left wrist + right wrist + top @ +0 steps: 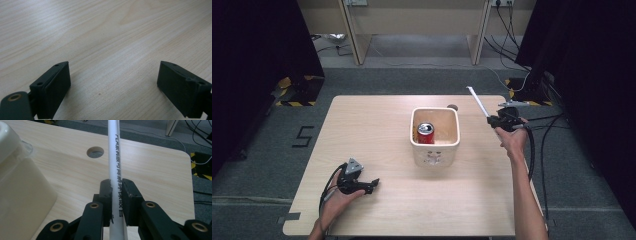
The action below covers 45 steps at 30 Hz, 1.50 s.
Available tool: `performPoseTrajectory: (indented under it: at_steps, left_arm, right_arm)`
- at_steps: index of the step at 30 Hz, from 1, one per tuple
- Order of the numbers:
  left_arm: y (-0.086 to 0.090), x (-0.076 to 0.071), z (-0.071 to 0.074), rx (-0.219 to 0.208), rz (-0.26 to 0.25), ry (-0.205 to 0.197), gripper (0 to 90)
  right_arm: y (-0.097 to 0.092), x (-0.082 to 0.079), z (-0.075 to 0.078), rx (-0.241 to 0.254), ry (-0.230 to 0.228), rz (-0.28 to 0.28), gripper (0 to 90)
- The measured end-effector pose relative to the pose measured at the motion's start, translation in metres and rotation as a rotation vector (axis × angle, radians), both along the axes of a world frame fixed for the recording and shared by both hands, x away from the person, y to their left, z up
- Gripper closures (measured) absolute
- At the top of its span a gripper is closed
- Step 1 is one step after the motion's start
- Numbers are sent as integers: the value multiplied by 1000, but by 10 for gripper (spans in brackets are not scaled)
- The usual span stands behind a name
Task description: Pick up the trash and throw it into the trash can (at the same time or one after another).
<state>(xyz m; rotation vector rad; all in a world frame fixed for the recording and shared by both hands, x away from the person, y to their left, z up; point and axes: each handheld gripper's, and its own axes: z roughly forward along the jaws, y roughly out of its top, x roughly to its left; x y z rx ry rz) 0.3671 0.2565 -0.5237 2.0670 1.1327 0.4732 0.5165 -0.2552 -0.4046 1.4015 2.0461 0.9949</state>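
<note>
A cream square bin (435, 152) stands mid-table with a red can (426, 133) upright inside it. My right gripper (492, 119) is raised beyond the table's right edge, shut on a white straw (478, 101) that points up and to the left. In the right gripper view the straw (114, 155) carries printed characters and runs between the two pads (106, 195), with the bin's wall (20, 190) at the left. My left gripper (373, 185) rests near the front left of the table, its jaws wide apart (113, 82) with only bare wood between them.
A round cable hole (452, 106) lies in the tabletop (377, 125) behind the bin. Desk legs and cables stand on the grey floor beyond the table. Black curtains hang on both sides. Yellow-black tape (292, 90) marks the floor at the far left.
</note>
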Motion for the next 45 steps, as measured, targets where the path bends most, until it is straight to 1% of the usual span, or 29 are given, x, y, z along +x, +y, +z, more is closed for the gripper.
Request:
performPoseTrajectory:
  at_steps: [4,6,7,8,10,11,14,18,20,21,24,25,31,32,36,38,39,40,44,45]
  left_arm:
    - [0,0,0,0,0,0,107]
    - [0,0,0,0,0,0,108]
    - [0,0,0,0,0,0,107]
    - [0,0,0,0,0,0,107]
    - [0,0,0,0,0,0,107]
    - [0,0,0,0,0,0,107]
    - [0,0,0,1,0,0,108]
    - [0,0,0,2,-1,1,108]
    - [0,0,0,1,-1,2,107]
    - [0,0,0,-1,0,1,107]
    - [0,0,0,3,-2,1,107]
    - [0,0,0,2,-2,1,107]
    - [0,0,0,0,0,-1,107]
    - [0,0,0,0,0,0,107]
    - [0,0,0,0,0,-1,107]
    - [0,0,0,1,1,0,107]
    - [0,0,0,0,0,0,107]
    - [0,0,0,0,0,0,108]
    - [0,0,0,3,-2,1,108]
    - [0,0,0,3,-3,1,108]
  right_arm:
    - [2,-2,9,14,-17,7,790]
    - [5,-5,16,27,-34,21,789]
    - [8,-7,22,41,-40,37,789]
    - [10,-8,25,38,-46,43,790]
    - [15,-11,32,57,-52,60,789]
    - [15,-11,32,57,-52,60,789]
    - [24,-14,42,75,-68,93,789]
    - [38,-19,54,77,-85,136,790]
    - [47,-22,63,94,-90,166,790]
    - [47,-22,63,94,-90,166,790]
    - [55,-22,70,105,-92,190,790]
    - [58,-23,72,117,-93,200,790]
    - [85,-25,84,145,-104,273,789]
    - [90,-25,85,150,-107,287,790]
    - [110,-23,83,146,-92,326,789]
    - [119,-21,81,157,-84,336,789]
    - [127,-18,78,152,-72,346,789]
    - [127,-18,78,152,-72,346,789]
    - [145,-9,69,169,-51,362,789]
    - [145,-9,69,169,-51,362,789]
